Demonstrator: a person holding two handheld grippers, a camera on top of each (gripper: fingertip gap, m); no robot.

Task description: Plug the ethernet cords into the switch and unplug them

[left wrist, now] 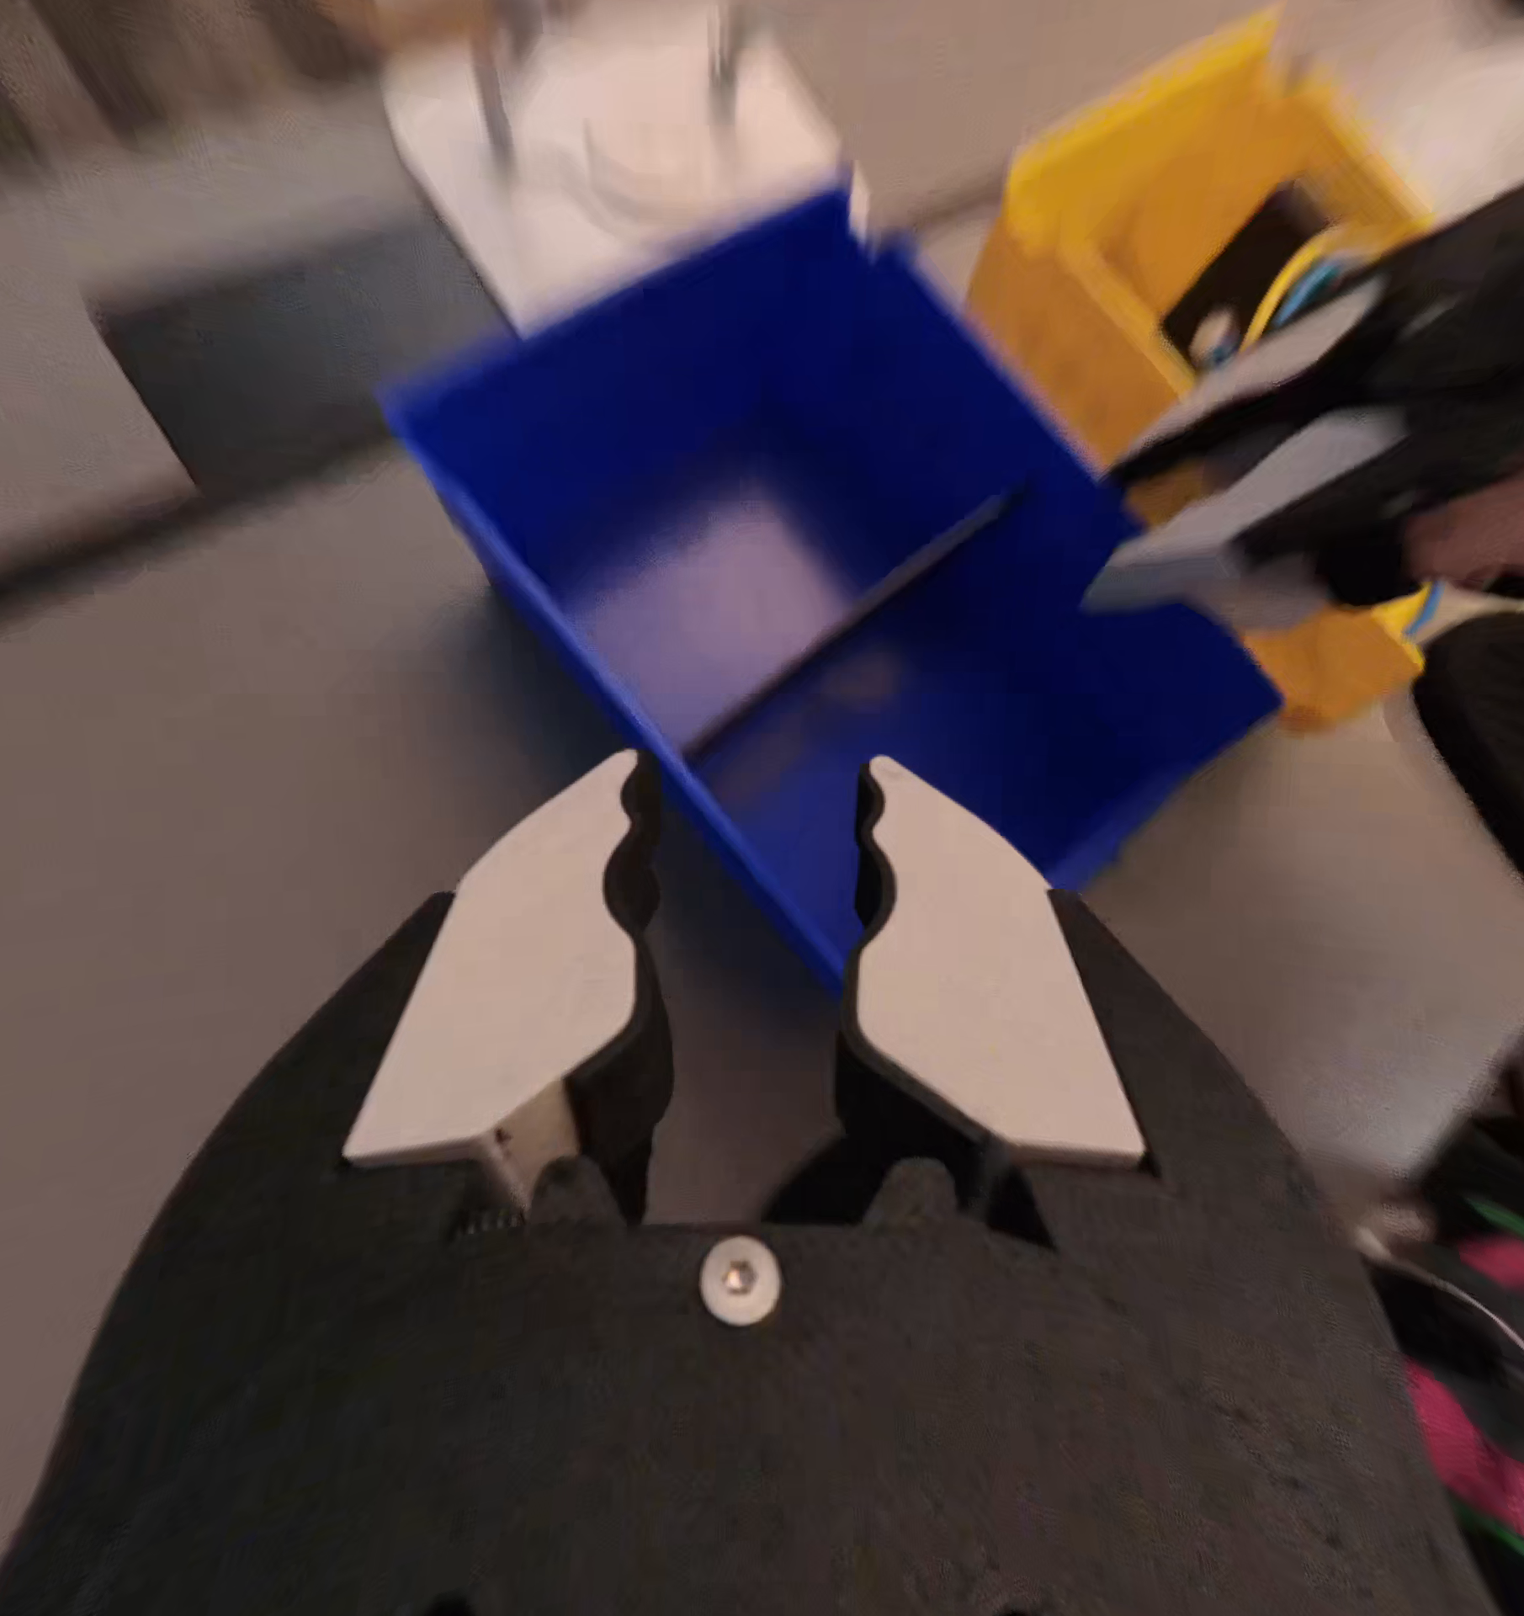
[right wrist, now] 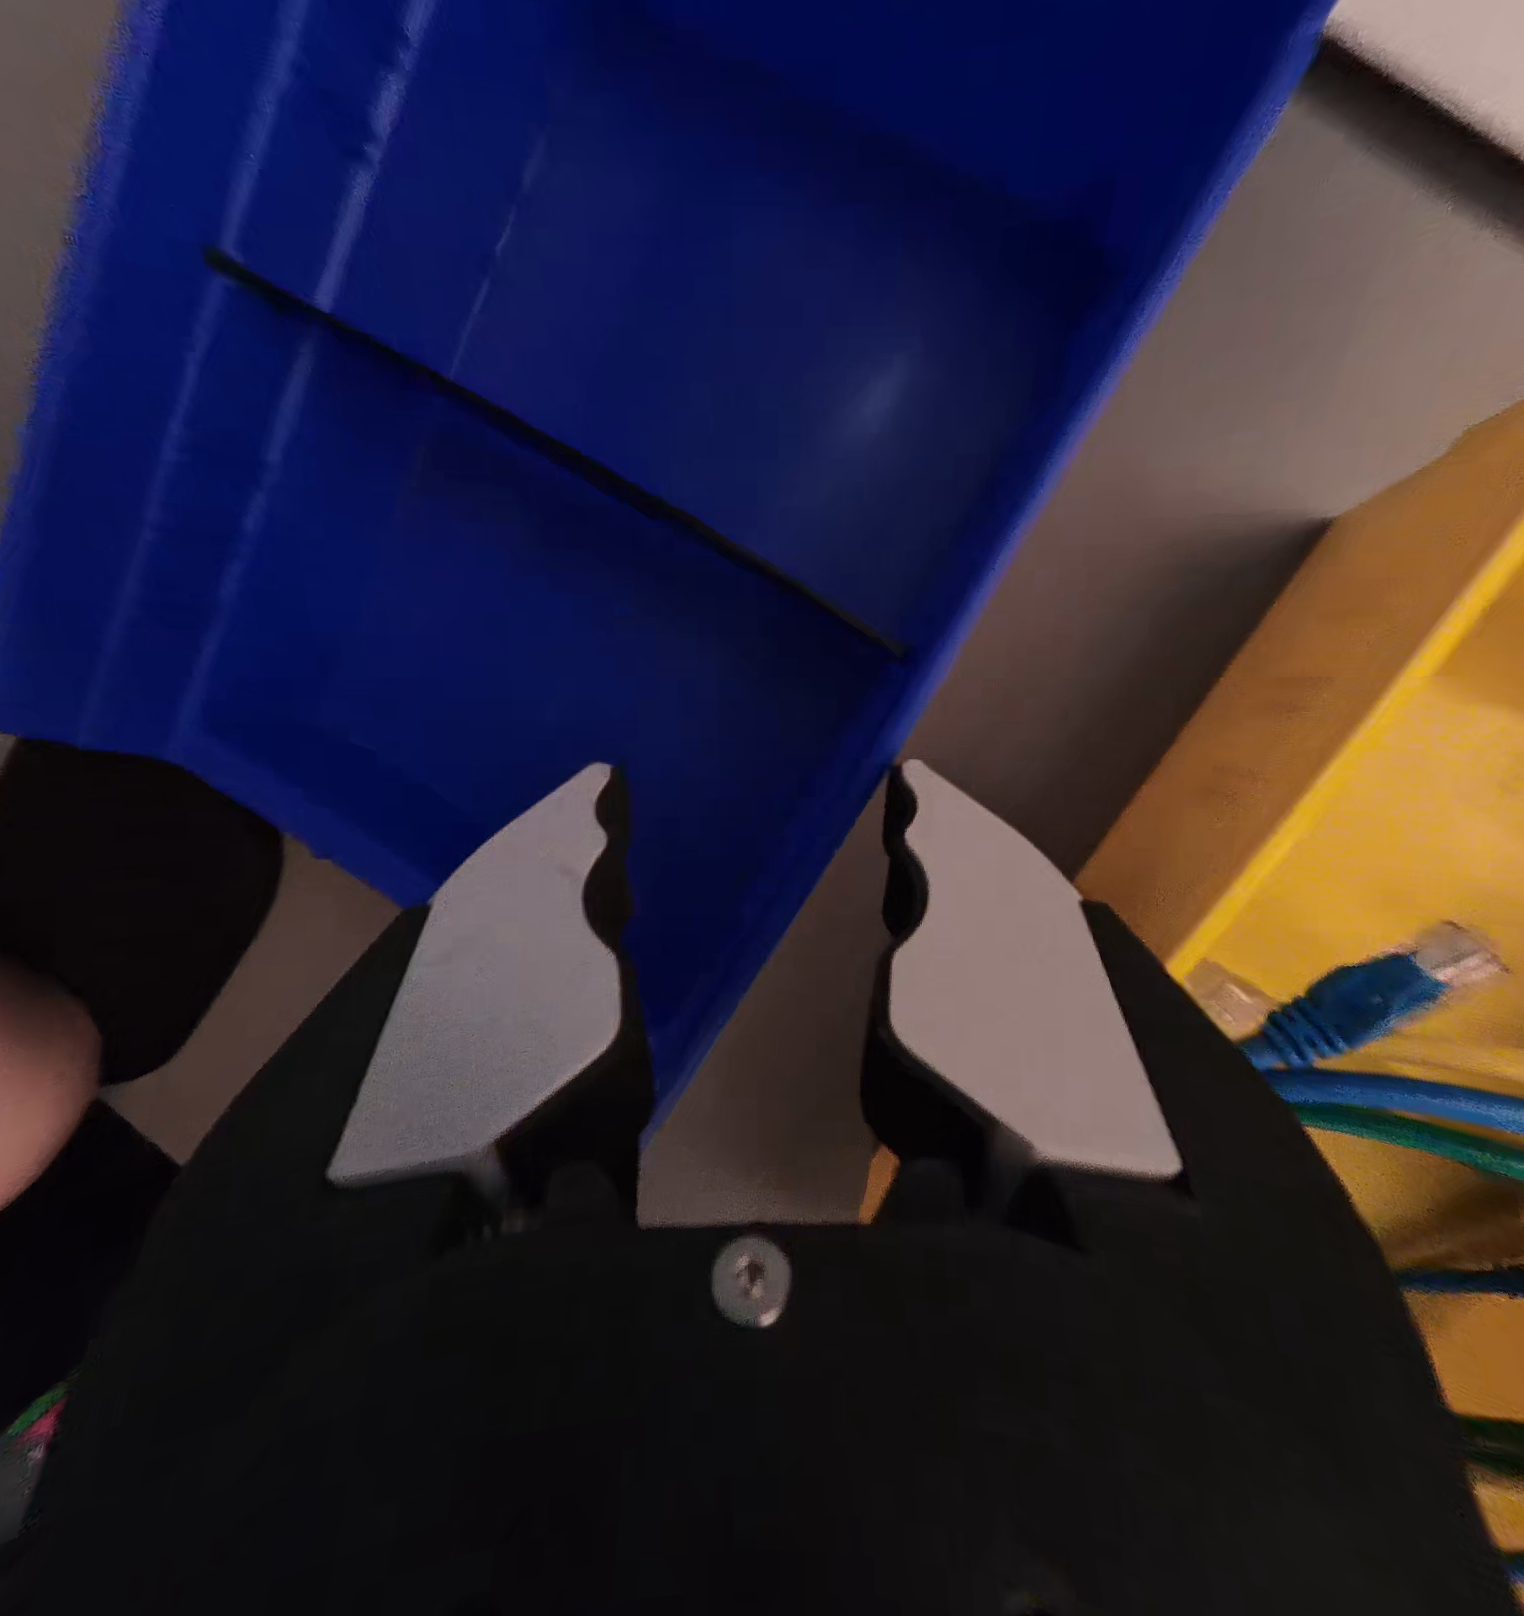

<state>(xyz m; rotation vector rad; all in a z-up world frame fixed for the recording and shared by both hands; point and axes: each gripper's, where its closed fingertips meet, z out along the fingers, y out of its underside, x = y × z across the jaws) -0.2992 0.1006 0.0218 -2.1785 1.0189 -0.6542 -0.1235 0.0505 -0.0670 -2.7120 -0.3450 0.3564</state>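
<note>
1. Two bins on the grey table (left wrist: 172,874): one blue bin (left wrist: 1003,420), one yellow bin (left wrist: 1082,236), side by side with a narrow strip of table between them.
2. The blue bin has one thin black divider (left wrist: 863,621) across it, making two compartments, and both look empty.
3. Left gripper (left wrist: 751,769) hangs over the near corner of the blue bin, jaws parted a moderate way, nothing between them but bin wall and table below.
4. Right gripper (right wrist: 751,774) is parted about the same amount, gripping nothing; the blue bin's right wall runs up through its gap in the right wrist view.
5. In the left wrist view the right gripper shows at the right edge, over the gap between the bins, partly covering the yellow bin.
6. Ethernet cords lie in the yellow bin: one blue ethernet cord (right wrist: 1353,1006) with a clear plug at its tip, one green cord (right wrist: 1440,1145) under it, plus a second clear plug (right wrist: 1226,992) just beside the blue one. More cord ends lower down are too blurred to count.
7. A dark flat item (left wrist: 1248,262) sits in the yellow bin; whether it is the switch, I cannot tell.
8. A white box (left wrist: 618,175) stands behind the blue bin, badly blurred.
</note>
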